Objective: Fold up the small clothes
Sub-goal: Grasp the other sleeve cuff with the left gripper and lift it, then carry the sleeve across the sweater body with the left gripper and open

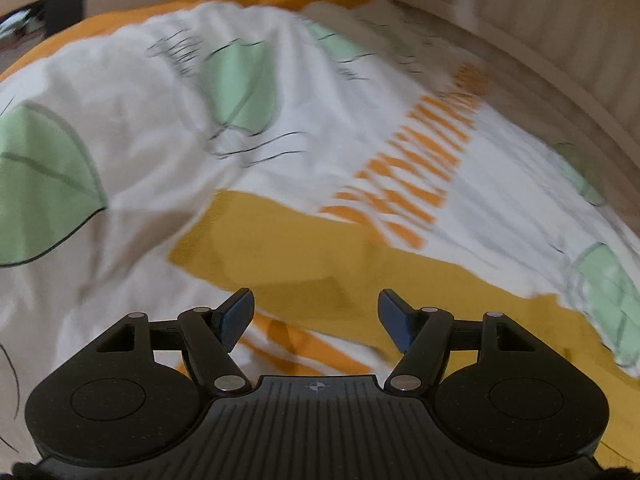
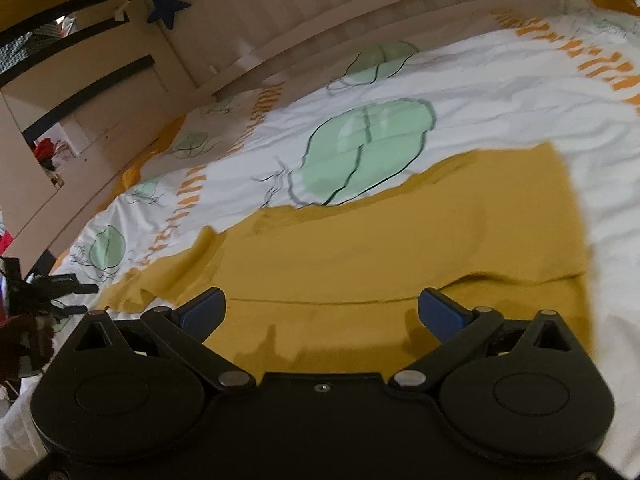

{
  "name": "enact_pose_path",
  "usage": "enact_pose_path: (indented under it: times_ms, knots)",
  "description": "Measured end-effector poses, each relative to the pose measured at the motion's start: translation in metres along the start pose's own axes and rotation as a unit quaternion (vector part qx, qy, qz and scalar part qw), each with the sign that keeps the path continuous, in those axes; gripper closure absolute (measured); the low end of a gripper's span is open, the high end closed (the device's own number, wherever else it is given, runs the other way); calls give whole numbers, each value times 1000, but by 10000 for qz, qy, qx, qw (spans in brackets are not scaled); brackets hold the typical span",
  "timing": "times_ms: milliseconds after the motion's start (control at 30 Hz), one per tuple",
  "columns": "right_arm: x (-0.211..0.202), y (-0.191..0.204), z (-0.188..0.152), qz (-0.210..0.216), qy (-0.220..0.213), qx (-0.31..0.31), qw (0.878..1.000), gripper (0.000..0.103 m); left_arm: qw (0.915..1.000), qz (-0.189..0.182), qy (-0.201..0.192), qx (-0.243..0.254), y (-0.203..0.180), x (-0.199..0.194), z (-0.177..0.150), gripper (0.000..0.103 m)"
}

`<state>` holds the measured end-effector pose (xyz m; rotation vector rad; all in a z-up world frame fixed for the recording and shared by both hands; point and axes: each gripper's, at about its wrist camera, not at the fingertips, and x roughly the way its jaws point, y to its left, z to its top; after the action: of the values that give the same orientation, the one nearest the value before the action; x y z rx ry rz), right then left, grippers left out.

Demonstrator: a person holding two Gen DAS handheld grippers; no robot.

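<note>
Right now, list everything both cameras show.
garment: one, mustard yellow, lying flat on the bedcover, in front of both grippers
bedcover: one, white with green leaves and orange stripes, spread over the bed
star: one, dark blue, hanging on the pale wall at upper left
red clothes: a heap, in an opening at far left
left gripper: one, black with blue pads, open, empty
right gripper: one, black with blue pads, open, empty
</note>
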<state>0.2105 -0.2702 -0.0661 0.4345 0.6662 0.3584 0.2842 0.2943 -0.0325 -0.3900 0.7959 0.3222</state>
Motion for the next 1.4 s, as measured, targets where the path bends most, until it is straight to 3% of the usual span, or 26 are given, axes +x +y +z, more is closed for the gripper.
enact_pose_path:
  times_ms: [267,600,633,667,700,733,800,1100,1400]
  knots:
    - [42,45,-22,390,430,-129,9982,1,9945,-149,167,-1024,48,26,2,36]
    - [64,77,-30,635,550,-220,9962,1,9868,-618,31,-1496,69,47,15,37]
    - [65,79,-30,634,562,-241,9961,1,9872,-652,5,-1456,69,46,16,52]
    - [65,80,-30,631,573,-261,9960,1,9878,-636,-30,-1423,68,45,16,77]
    - [64,80,-30,621,584,-279,9960,1,9880,-590,-41,-1424,68,45,16,88]
    - [63,80,-30,607,591,-295,9960,1,9876,-586,-50,-1453,67,45,16,95]
    - [61,78,-28,565,591,-316,9961,1,9863,-765,-170,-1449,64,39,17,97]
    - [41,57,-10,246,526,-366,9976,0,9867,-1308,-674,-688,-6,-13,32,97]
    - [6,22,4,-230,463,-440,9977,1,9732,-2127,-878,63,-114,-63,28,97]
